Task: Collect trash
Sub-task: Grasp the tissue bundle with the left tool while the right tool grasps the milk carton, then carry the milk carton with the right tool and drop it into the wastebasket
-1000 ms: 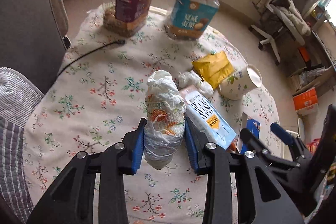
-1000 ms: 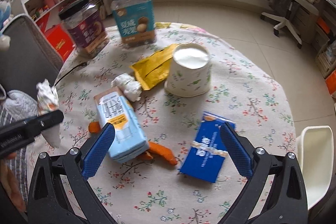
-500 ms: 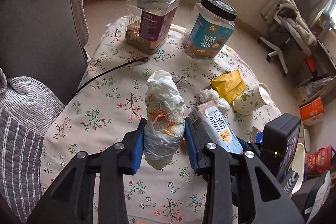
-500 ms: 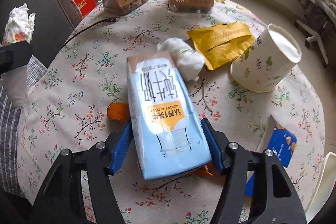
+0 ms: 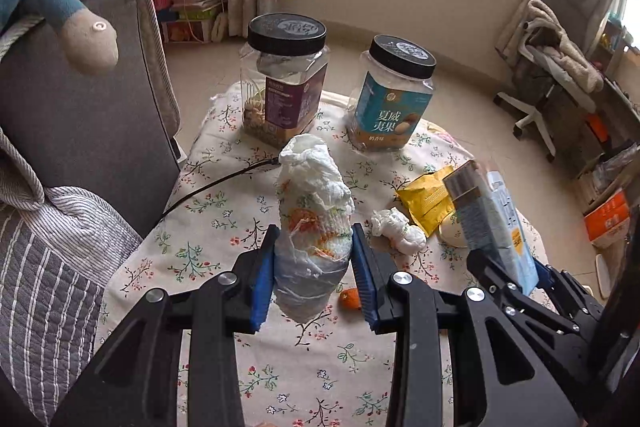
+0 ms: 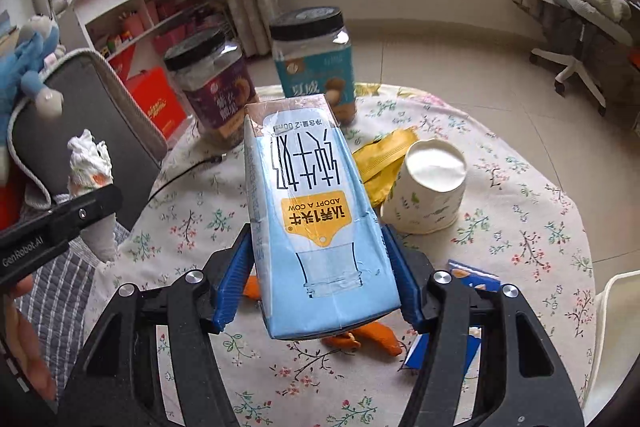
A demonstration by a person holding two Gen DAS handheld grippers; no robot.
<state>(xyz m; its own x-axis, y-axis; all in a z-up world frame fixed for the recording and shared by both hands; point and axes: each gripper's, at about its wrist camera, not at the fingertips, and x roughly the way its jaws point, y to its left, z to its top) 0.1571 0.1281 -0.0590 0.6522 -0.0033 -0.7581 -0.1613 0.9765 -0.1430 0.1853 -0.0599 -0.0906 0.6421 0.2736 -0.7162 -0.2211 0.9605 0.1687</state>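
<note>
My left gripper point(image 5: 313, 267) is shut on a wad of white tissue and plastic wrap point(image 5: 313, 223), held above the floral tablecloth point(image 5: 224, 227). My right gripper point(image 6: 318, 275) is shut on a light blue milk carton point(image 6: 312, 219), lifted off the table and tilted up. The carton point(image 5: 496, 227) also shows at the right of the left wrist view, and the wad point(image 6: 90, 163) at the left of the right wrist view. On the table lie a crumpled tissue point(image 5: 398, 229), a yellow wrapper point(image 5: 430, 197), orange peels point(image 6: 360, 337), a paper cup point(image 6: 430, 187) and a blue packet point(image 6: 468, 291).
Two black-lidded jars, purple-labelled point(image 5: 286, 87) and blue-labelled point(image 5: 394, 99), stand at the table's far side, with a black cable point(image 5: 216, 183) near them. A grey chair point(image 5: 92, 119) with a plush toy stands at the left. A white bin point(image 6: 616, 311) sits beyond the table's right edge.
My right gripper closed on the milk carton and lifted it off the table. The left gripper rose and pulled back with the wad still in it.
</note>
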